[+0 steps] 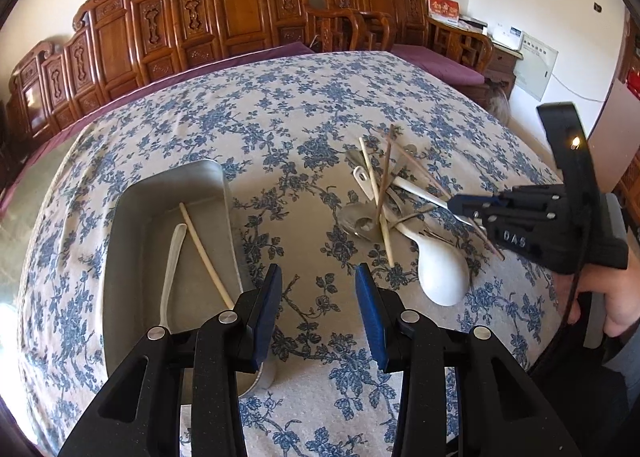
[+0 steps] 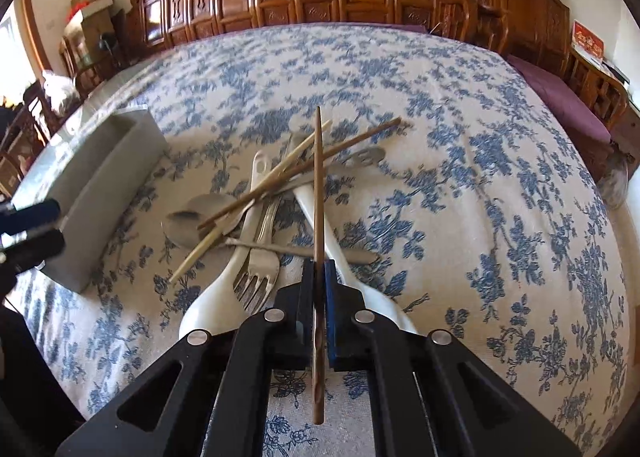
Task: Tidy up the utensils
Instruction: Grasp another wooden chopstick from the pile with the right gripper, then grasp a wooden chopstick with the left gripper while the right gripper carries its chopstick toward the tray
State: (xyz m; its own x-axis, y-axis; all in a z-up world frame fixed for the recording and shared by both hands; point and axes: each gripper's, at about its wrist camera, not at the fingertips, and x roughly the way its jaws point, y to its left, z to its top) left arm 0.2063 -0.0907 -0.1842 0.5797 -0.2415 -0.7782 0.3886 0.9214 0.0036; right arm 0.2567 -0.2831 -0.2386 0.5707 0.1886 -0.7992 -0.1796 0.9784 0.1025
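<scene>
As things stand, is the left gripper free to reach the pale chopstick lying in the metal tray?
Probably yes: the left gripper is open and empty, close beside the metal tray, and nothing covers the pale chopstick lying beside a white spoon.

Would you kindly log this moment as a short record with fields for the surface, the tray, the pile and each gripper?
surface: table under a blue floral cloth
tray: metal tray on the cloth, holding a white spoon and a pale chopstick
pile: mixed utensil pile beside the tray, with a metal fork, spoons and chopsticks lying crossed
left gripper: open, nothing between its pads, above the cloth next to the tray
right gripper: shut on a dark brown chopstick over the pile
</scene>
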